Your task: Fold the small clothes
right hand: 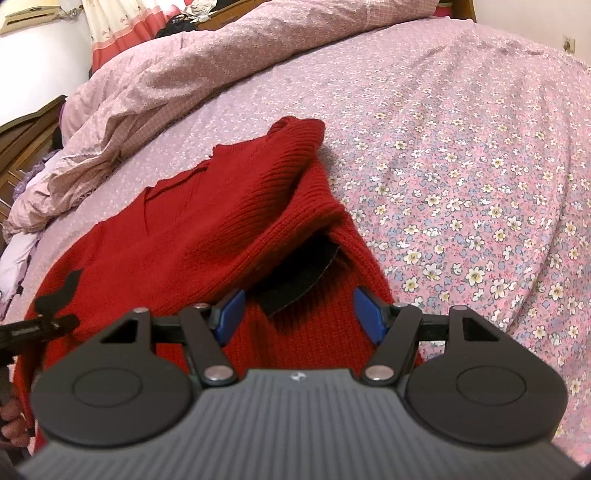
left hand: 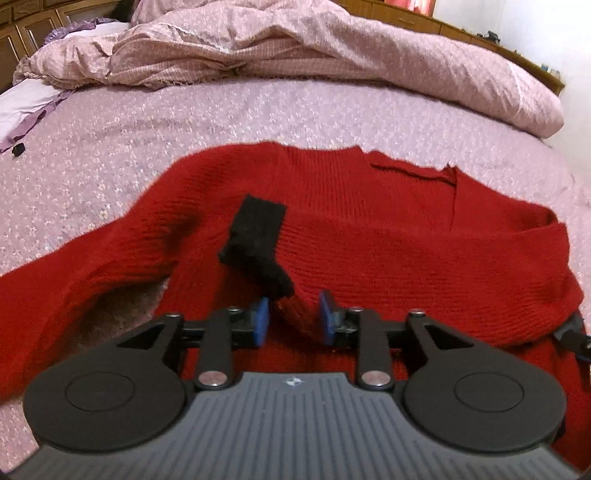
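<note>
A red knitted sweater (left hand: pixel 369 229) lies spread on the floral bed sheet (left hand: pixel 258 118), one sleeve stretching to the left. On its front lies a black knitted piece (left hand: pixel 258 236). My left gripper (left hand: pixel 294 319) hovers low over the sweater's near part. It is open, and a raised ridge of red knit sits between the blue pads (left hand: pixel 261 321) without being pressed. In the right wrist view, the sweater (right hand: pixel 207 229) has a sleeve folded over its body. My right gripper (right hand: pixel 301 315) stands open wide over its edge, with a black patch (right hand: pixel 299 273) under the fold just ahead.
A rumpled pink duvet (left hand: pixel 295 44) is heaped along the far side of the bed. Wooden cabinets (left hand: pixel 29 26) stand behind it. A small black object (left hand: pixel 18 149) lies on the sheet at far left. Flowered sheet (right hand: pixel 461 184) stretches to the right of the sweater.
</note>
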